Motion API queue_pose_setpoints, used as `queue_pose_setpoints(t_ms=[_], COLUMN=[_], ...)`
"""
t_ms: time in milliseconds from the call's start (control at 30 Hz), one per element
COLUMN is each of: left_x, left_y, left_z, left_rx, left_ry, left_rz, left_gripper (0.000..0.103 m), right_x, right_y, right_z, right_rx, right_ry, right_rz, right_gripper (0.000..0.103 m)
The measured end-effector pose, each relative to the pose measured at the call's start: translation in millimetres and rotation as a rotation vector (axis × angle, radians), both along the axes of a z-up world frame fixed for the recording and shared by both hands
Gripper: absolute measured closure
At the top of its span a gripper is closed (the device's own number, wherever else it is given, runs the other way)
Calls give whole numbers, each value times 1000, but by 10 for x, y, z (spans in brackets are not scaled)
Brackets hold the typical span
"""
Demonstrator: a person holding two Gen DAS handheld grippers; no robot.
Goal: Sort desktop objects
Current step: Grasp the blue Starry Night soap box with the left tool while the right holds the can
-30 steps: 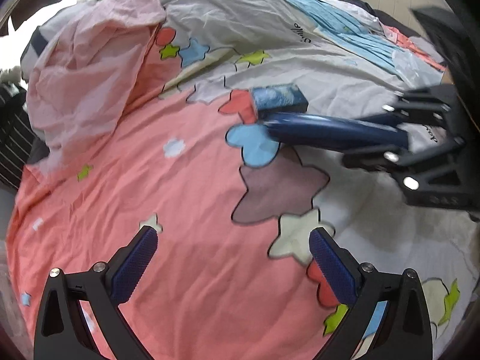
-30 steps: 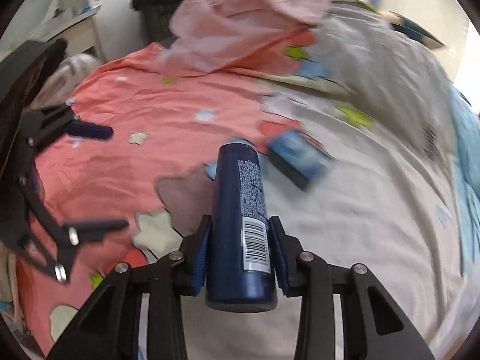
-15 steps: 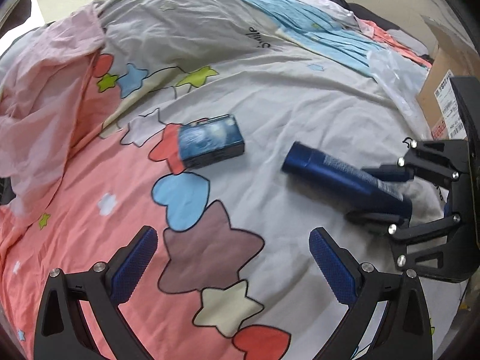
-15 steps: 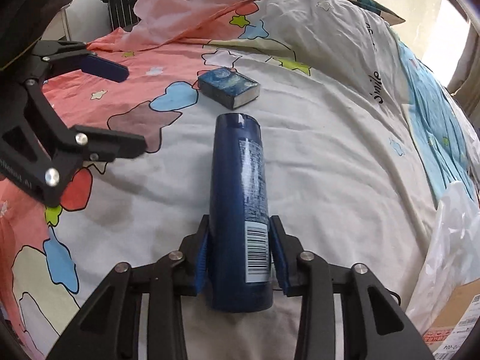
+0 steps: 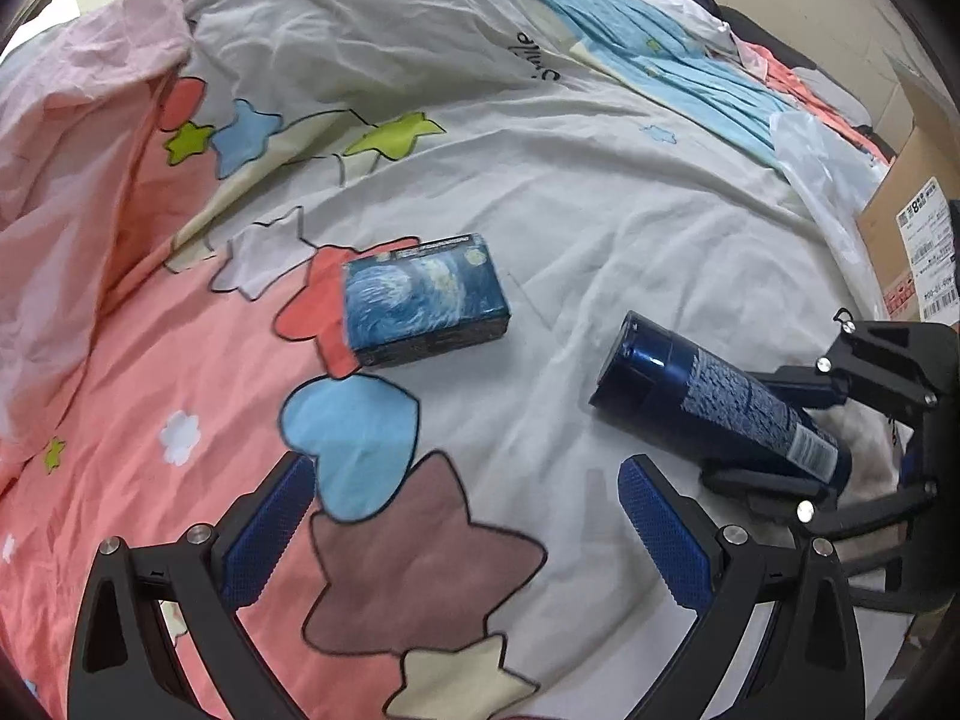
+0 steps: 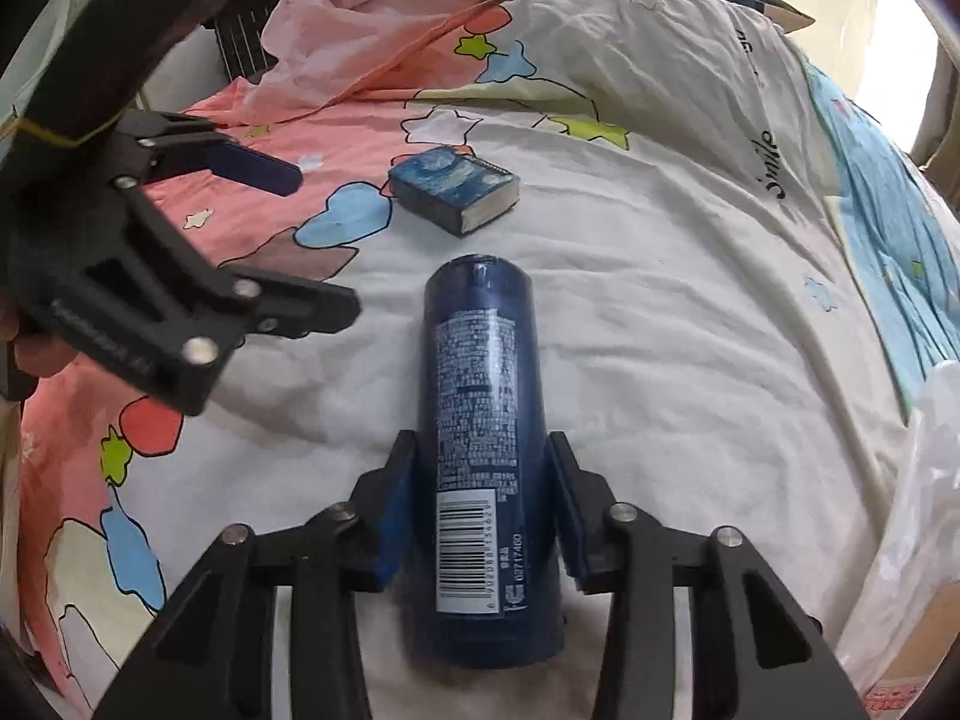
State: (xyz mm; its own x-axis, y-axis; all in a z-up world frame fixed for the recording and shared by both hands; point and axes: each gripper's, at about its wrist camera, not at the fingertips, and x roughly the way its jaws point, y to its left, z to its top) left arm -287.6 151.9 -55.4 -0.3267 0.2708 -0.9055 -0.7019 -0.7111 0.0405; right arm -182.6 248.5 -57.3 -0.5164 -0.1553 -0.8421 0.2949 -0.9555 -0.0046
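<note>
Blue bottle [image 6: 480, 420]: rigid, smooth, likely slippery cylinder; right gripper [image 6: 480, 504] fingers clamped at its lower body. Left gripper [image 5: 468, 531] fingers apart, empty. Box [image 5: 423, 298]: stiff, light.

bottle [image 6: 480, 420]: 1 dark blue | box [image 5: 423, 307]: 1 blue swirl-print | grippers: 2, left gripper [image 5: 465, 525] + right gripper [image 6: 480, 504] | bedsheet [image 5: 540, 180]: 1 star-print | cardboard box [image 5: 912, 228]: 1 | plastic bag [image 5: 822, 162]: 1
</note>
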Motion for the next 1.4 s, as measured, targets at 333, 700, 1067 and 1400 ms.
queue_pose_setpoints(t_ms=[333,700,1067,1400], left_x=[-145,-422,-406,-588], left_y=[247,176,253,349], left_z=[-86,-200,-179,-225], left_rx=[-30,28,74,97], left_ry=[3,-44,-37,-21], left_rz=[-82,-48,-48,52], left_gripper=[0,0,0,0], right_x=[-334,-696,-535,-499], right_y=[121,275,212,312], right_z=[144,-1,44,56], right_rx=[20,-9,5,-31], right_ry=[27,-10,19,19], right_rz=[-19,-5,-4,-7], right_gripper=[65,65,65,64])
